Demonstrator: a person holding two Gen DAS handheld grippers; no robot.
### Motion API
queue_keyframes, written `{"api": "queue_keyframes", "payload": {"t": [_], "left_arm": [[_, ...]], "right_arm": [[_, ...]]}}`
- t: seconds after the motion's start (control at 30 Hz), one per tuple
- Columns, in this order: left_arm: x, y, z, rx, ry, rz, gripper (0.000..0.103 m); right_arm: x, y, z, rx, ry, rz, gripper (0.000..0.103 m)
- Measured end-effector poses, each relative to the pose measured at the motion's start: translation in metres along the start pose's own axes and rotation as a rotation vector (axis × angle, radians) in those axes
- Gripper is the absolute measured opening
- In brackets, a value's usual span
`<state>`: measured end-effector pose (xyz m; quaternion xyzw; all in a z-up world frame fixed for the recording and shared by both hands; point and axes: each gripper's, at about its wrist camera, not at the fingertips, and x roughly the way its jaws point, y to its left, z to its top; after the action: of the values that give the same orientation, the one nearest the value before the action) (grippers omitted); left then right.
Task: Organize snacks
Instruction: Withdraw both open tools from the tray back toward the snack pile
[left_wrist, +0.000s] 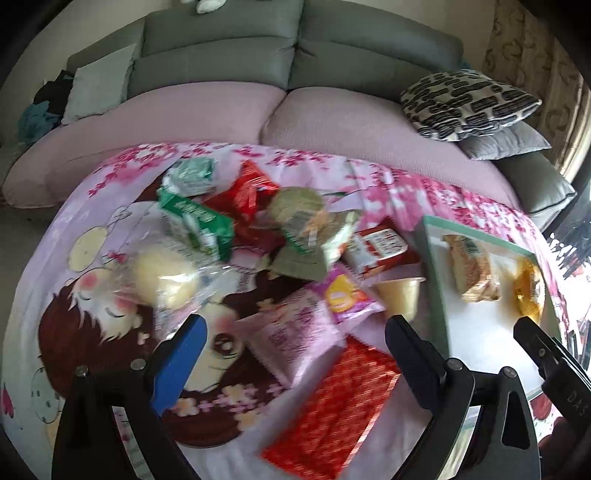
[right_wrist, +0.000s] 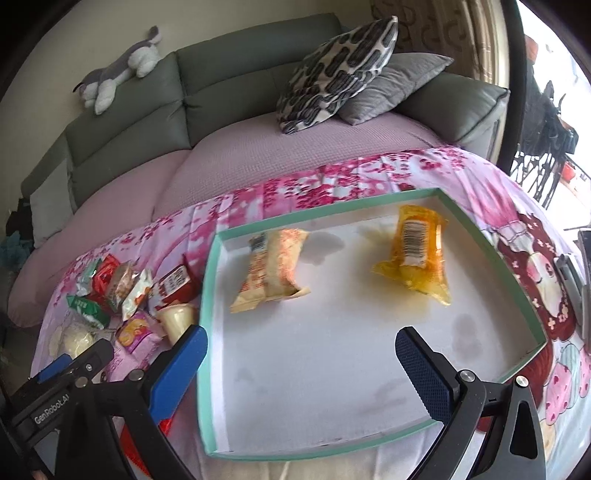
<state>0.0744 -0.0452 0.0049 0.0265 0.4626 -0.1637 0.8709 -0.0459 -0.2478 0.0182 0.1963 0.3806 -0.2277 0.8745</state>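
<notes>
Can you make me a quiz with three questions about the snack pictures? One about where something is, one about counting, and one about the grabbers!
1. Where is the orange packet?
A. in the tray
B. on the sofa
C. in the snack pile

2. How many snacks lie in the green-rimmed tray?
A. none
B. two
C. five

3. How is the right gripper?
A. shut on a packet
B. open and empty
C. shut on the tray rim

Answers: 1 A, it lies on the tray's white floor. 2 B, only the orange packet and the beige packet are there. 3 B, its blue-padded fingers stand wide apart over the tray, holding nothing.
</notes>
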Motion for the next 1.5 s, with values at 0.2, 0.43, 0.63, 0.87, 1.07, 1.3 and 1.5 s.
{"api": "queue_keyframes", "payload": {"t": [0.2, 0.43, 0.63, 0.87, 1.07, 1.3, 1.5], "left_arm": [[-0.001, 0.029, -0.009, -0.054, 0.033, 0.027, 0.097], [-0.005, 0.037, -0.019, -0.021, 0.056, 0.054, 0.097], [0.001, 0.053, -0.024, -0.04, 0.096, 0.079, 0.097], [0.01, 0.066, -0.026, -0.065, 0.123, 0.085, 0.096], [0.013, 0.075, -0.027, -0.089, 0.13, 0.072, 0.096], [0.017, 0.078, -0.027, -0.099, 0.136, 0.062, 0.096], [0.016, 0.082, -0.027, -0.107, 0.132, 0.067, 0.096]], "right_arm": [[0.002, 0.029, -0.016, -0.048, 0.039, 0.047, 0.103], [0.001, 0.063, -0.037, -0.108, 0.079, 0.08, 0.102], [0.01, 0.084, -0.051, -0.134, 0.129, 0.078, 0.095], [0.015, 0.104, -0.058, -0.166, 0.147, 0.065, 0.085], [0.017, 0.112, -0.059, -0.184, 0.147, 0.018, 0.085], [0.011, 0.121, -0.059, -0.214, 0.122, -0.014, 0.083], [0.01, 0.127, -0.06, -0.23, 0.116, -0.024, 0.082]]}}
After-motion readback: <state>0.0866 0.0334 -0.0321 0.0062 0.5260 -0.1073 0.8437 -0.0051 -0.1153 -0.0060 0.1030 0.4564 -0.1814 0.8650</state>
